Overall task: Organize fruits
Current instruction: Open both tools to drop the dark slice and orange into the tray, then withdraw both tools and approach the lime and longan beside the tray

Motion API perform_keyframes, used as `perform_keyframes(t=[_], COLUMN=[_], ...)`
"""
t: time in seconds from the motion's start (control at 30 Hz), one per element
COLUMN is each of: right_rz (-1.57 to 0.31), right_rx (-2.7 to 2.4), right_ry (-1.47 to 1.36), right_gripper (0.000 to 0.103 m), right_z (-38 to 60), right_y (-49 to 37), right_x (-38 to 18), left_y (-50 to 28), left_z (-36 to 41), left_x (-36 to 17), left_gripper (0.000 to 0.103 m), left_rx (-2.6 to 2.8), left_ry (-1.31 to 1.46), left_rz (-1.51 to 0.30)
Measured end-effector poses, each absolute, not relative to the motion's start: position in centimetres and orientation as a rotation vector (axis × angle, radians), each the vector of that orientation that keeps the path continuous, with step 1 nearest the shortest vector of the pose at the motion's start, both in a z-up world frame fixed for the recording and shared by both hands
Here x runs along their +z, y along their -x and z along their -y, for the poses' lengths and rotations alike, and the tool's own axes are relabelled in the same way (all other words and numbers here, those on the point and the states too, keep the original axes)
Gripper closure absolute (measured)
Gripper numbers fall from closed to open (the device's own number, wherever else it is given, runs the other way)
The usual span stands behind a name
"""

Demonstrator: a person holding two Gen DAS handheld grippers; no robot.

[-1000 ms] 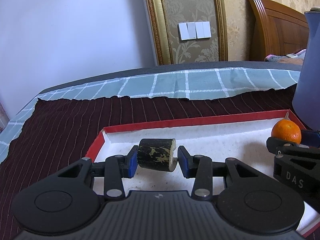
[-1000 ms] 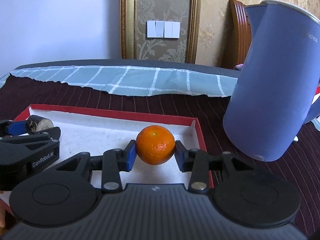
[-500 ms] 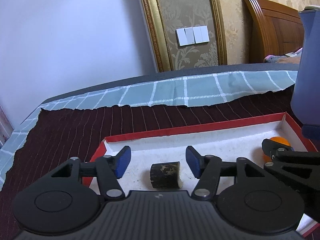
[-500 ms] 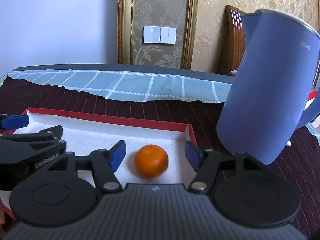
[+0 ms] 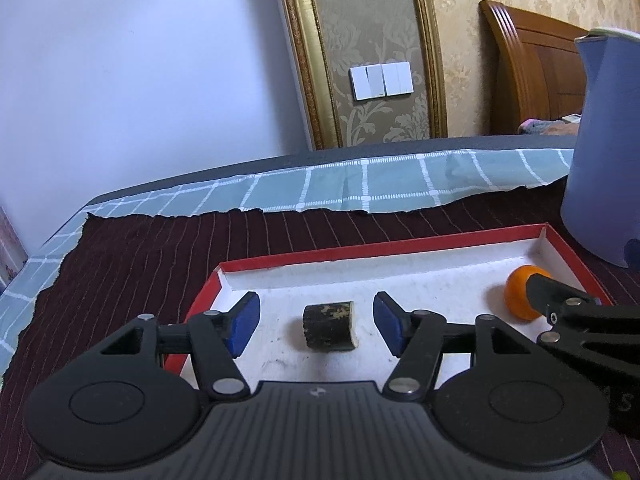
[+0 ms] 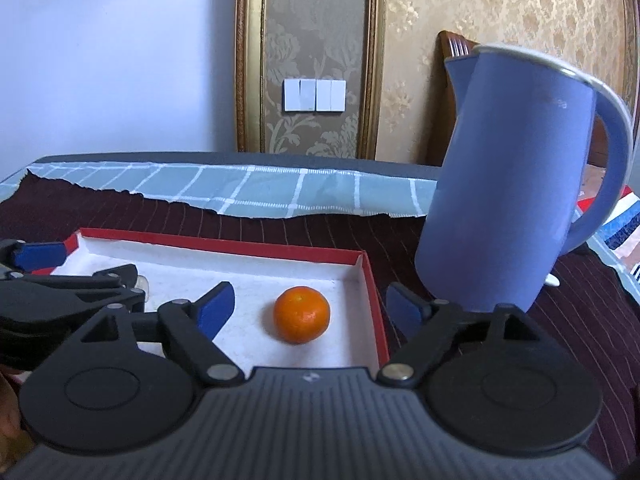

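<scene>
A short dark cylinder piece (image 5: 329, 326) lies on the white floor of the red-rimmed tray (image 5: 360, 250), between the open fingers of my left gripper (image 5: 317, 328), which is empty. An orange (image 6: 301, 314) lies in the tray's right end (image 6: 372, 280), between the open fingers of my right gripper (image 6: 310, 310), also empty. In the left wrist view the orange (image 5: 518, 294) is partly behind the right gripper's finger (image 5: 560, 300). In the right wrist view the left gripper's finger (image 6: 80, 284) hides most of the dark piece.
A tall blue jug (image 6: 516, 184) stands just right of the tray on the dark striped cloth (image 5: 140, 264); it also shows in the left wrist view (image 5: 604, 140). A teal checked cloth (image 5: 360, 188) lies behind. A wall and wooden headboard (image 5: 532, 64) are beyond.
Both grippers have opened and pulled back and up. The dark piece and the orange, held a second ago, now rest on the tray floor.
</scene>
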State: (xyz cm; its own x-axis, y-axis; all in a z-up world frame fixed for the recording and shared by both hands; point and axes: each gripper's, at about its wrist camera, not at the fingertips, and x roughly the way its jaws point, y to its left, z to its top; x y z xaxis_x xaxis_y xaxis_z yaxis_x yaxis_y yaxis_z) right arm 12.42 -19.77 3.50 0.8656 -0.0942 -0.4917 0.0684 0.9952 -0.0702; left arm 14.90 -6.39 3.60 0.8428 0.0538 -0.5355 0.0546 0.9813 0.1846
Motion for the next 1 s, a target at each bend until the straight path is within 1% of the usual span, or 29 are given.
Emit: perform_keyframes(t=[0.03, 0.1, 0.13, 0.17, 0.23, 0.3, 0.43, 0.73, 1.0], right_rz=[-0.511, -0.502, -0.498, -0.491, -0.477, -0.473, -0.485, -0.505, -0.485], right_rx=[-0.087, -0.092, -0.097, -0.103, -0.109, -0.113, -0.104, -0.071, -0.047], right_ry=[0.053, 0.053, 0.052, 0.051, 0.054, 0.056, 0.028, 0.028, 0.004], right_gripper=[0.018, 0.014, 0.01, 0.005, 0.0, 0.0, 0.0, 0.0, 0.0], right_z=[19.7, 19.7, 19.8, 19.8, 19.8, 19.8, 19.9, 19.4, 18.8], right_y=[-12.1, -11.4, -11.1, -10.8, -10.0, -9.2, -8.1, -5.1, -1.9], right_x=[3.7, 3.9, 4.1, 4.2, 4.3, 4.3, 4.1, 3.0, 2.0], left_y=[-14.6, -14.0, -13.6, -13.2, -12.4, -11.6, -10.3, -7.7, -5.6], left_z=[6.3, 6.0, 5.9, 5.7, 5.6, 5.4, 5.0, 3.6, 2.3], left_x=[3.7, 3.8, 3.9, 3.9, 3.9, 3.9, 3.8, 3.1, 2.4], left_gripper=[0.039, 0.031, 0.027, 0.025, 0.025, 0.024, 0.02, 0.019, 0.018], left_rx=[-0.001, 0.005, 0.011, 0.016, 0.02, 0.019, 0.01, 0.008, -0.002], left_ry=[-0.194, -0.185, -0.183, -0.184, -0.192, -0.197, -0.189, -0.164, -0.135], left_rz=[-0.568, -0.565, -0.561, -0.554, -0.544, -0.544, -0.548, -0.558, -0.563])
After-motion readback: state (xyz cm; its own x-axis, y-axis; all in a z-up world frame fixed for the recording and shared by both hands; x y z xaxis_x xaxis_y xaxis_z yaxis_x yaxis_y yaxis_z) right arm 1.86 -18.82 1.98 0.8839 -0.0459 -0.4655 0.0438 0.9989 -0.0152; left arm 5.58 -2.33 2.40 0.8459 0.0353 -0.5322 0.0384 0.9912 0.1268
